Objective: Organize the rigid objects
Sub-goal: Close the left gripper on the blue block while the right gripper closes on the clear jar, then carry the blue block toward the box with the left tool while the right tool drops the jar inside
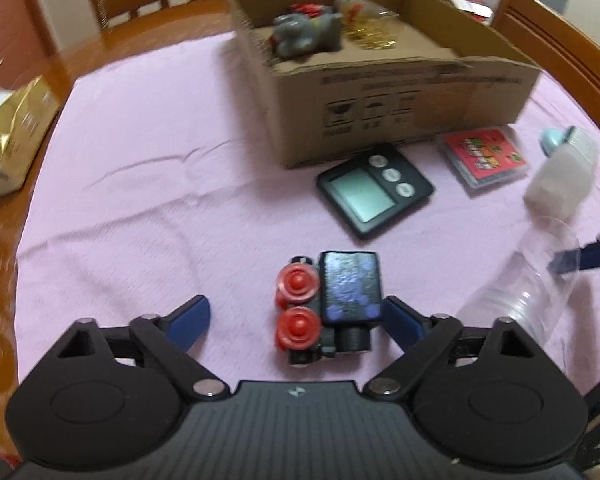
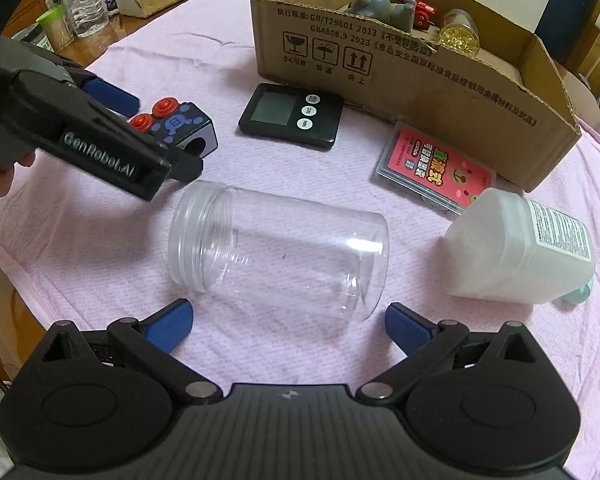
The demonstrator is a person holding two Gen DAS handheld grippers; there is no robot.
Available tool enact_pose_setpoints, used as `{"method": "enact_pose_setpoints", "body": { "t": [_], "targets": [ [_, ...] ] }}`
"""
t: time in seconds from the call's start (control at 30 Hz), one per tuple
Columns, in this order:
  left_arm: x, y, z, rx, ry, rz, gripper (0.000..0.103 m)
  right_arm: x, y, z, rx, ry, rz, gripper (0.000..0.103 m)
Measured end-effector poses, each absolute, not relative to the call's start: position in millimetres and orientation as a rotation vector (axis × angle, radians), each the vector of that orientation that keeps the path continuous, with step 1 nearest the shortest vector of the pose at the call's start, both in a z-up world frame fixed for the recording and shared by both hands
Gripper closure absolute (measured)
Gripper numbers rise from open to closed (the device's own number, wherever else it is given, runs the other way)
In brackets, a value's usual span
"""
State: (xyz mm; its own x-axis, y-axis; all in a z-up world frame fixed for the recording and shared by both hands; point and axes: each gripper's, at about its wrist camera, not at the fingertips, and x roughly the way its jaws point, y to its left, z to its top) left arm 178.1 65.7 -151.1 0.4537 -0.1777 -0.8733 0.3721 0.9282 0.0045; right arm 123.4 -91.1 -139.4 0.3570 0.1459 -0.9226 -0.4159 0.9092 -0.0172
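Note:
A small black toy block with two red wheels (image 1: 328, 304) lies on the pink cloth between the fingers of my left gripper (image 1: 296, 314). That gripper is open: its right pad is close to the block and its left pad stands well away. The right wrist view shows the same block (image 2: 184, 124) under the left gripper (image 2: 152, 132). A clear plastic jar (image 2: 280, 248) lies on its side, its open mouth to the left, just ahead of my right gripper (image 2: 288, 320), which is open and holds nothing.
A cardboard box (image 2: 420, 76) at the back holds a grey toy figure (image 2: 380, 4), red toys and a gold-filled jar. In front of it lie a black timer (image 2: 292, 114) and a red card pack (image 2: 436, 168). A white bottle (image 2: 520, 248) lies at right. Wooden chairs ring the table.

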Motion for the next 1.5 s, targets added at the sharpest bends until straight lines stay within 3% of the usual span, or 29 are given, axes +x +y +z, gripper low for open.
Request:
{"method": "enact_pose_setpoints", "body": {
  "t": [0.2, 0.4, 1.2, 1.5],
  "targets": [
    [170.8, 60.6, -145.6, 0.209, 1.026, -0.372, 0.041, 120.8, -91.6, -139.0, -0.255, 1.122, 0.363, 0.0],
    [162.0, 54.4, -144.8, 0.224, 0.992, -0.402, 0.053, 114.7, -93.1, -135.9, -0.236, 1.103, 0.341, 0.0],
    [171.1, 74.5, -143.4, 0.216, 0.995, -0.374, 0.053, 130.4, -61.7, -129.9, -0.203, 1.078, 0.256, 0.0],
    [173.4, 71.6, -141.6, 0.219, 1.009, -0.394, 0.054, 135.4, -61.3, -128.7, -0.219, 1.09, 0.241, 0.008]
  ]
}}
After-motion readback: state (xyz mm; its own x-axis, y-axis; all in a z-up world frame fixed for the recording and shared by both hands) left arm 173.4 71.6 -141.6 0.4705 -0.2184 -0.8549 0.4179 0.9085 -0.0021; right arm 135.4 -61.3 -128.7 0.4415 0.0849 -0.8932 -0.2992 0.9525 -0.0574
